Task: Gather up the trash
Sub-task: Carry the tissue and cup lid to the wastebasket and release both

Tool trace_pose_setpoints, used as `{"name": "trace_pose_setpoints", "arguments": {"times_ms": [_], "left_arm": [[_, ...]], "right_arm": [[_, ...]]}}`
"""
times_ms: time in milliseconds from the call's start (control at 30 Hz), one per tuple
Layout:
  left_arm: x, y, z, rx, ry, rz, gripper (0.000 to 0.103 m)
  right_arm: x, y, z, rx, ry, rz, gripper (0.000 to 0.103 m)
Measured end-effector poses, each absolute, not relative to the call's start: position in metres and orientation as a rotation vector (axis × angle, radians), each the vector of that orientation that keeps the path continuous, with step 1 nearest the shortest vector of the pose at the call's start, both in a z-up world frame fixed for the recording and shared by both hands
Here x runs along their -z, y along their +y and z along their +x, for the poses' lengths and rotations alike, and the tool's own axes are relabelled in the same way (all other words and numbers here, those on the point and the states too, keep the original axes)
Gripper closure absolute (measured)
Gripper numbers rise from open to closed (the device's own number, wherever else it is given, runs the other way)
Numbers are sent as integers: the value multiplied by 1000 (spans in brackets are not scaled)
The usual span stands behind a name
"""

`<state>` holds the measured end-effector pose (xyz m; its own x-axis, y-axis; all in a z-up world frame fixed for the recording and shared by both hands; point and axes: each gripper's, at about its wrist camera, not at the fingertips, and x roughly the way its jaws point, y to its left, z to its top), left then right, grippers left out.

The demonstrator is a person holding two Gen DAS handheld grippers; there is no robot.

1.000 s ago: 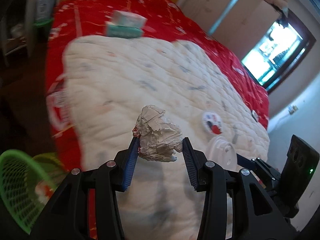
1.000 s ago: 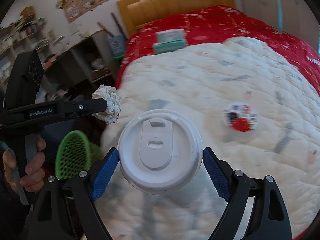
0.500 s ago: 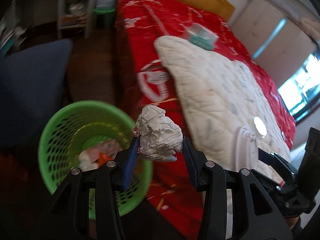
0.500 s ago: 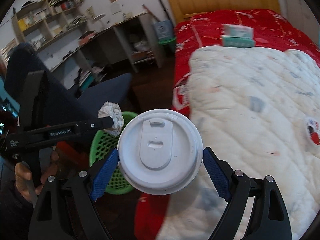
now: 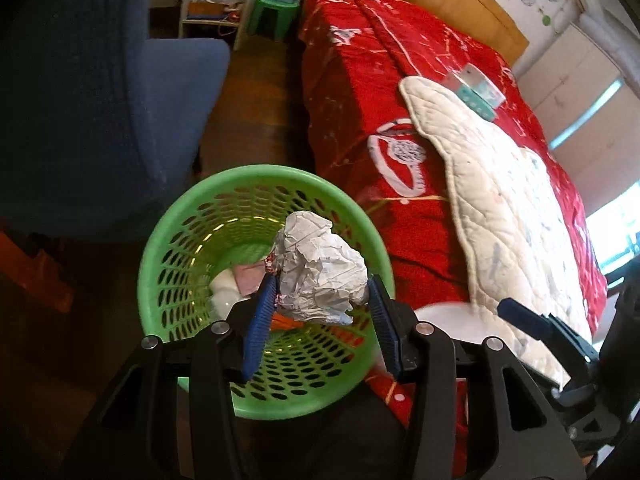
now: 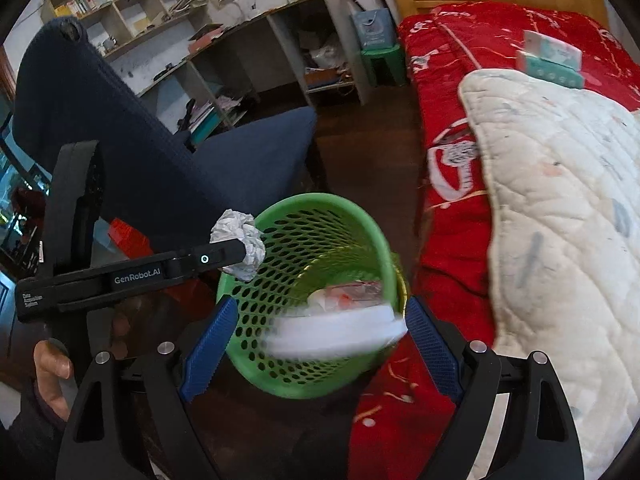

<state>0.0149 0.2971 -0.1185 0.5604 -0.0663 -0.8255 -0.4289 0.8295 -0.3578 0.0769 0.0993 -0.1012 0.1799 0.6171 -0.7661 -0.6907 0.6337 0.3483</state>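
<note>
Dark wood floor (image 5: 248, 120) carries the green perforated basket (image 6: 352, 216), standing just beside the bed, with a blue chair (image 5: 120, 92) on its far side and a small green stool (image 5: 276, 16) further back by the shelving. The bed (image 5: 360, 120) has a red cover; on it lie a white quilted blanket (image 5: 500, 208) and, beyond the blanket's far end, a tissue pack (image 6: 552, 60).

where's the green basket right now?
On the floor between the blue chair and the red-covered bed. The green basket sits low-centre in both wrist views, under the crumpled paper.
</note>
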Motion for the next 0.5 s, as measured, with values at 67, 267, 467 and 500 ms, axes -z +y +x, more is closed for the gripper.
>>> {"name": "trace_pose_setpoints", "arguments": {"times_ms": [67, 267, 467, 500], "left_arm": [[120, 301, 12, -243, 966, -576, 55], [123, 309, 9, -252, 969, -596, 53], [123, 302, 12, -248, 973, -597, 48], [122, 300, 12, -246, 975, -590, 47]], "right_arm": [[106, 110, 76, -933, 1050, -88, 20], [110, 114, 74, -946, 1063, -75, 20], [105, 102, 75, -932, 1041, -96, 20], [104, 100, 76, -929, 1041, -96, 20]]}}
